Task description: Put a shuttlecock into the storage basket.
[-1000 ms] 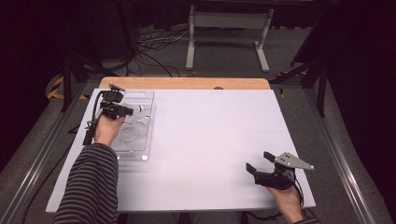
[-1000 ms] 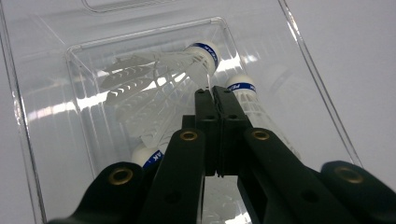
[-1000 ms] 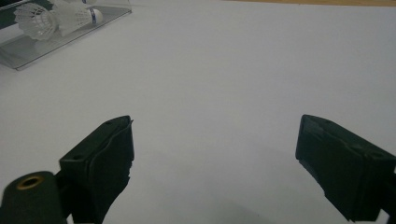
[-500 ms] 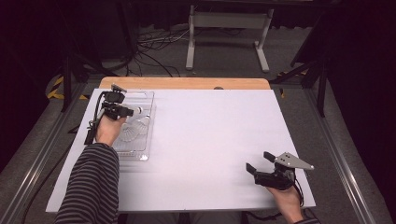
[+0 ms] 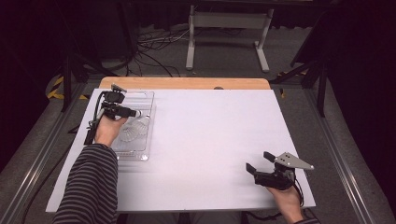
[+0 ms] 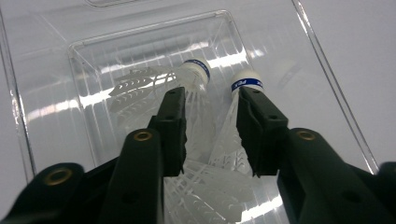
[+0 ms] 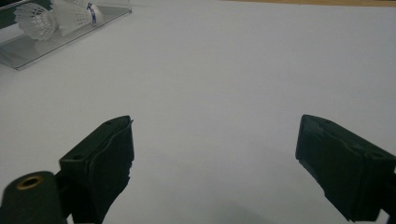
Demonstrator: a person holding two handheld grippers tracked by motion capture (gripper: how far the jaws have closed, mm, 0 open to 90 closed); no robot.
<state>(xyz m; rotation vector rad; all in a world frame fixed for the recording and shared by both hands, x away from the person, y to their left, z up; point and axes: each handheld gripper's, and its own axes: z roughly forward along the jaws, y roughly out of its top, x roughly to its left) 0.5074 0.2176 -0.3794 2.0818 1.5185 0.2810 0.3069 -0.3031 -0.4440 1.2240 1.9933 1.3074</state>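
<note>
left hand-held gripper (image 6: 210,100) – just opened, jaws astride shuttlecocks (image 6: 194,74) | right hand-held gripper (image 7: 215,154) – wide, empty

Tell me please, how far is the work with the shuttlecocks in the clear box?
Done: two white feather shuttlecocks with blue-banded cork tips lie inside the clear plastic tray. In hand: the left claw is over them, its jaws having just been opening; feathers show in the gap, but the pads do not seem to press. The right claw rests open on the white table sheet. Left: drawing the left claw out of the tray.
</note>
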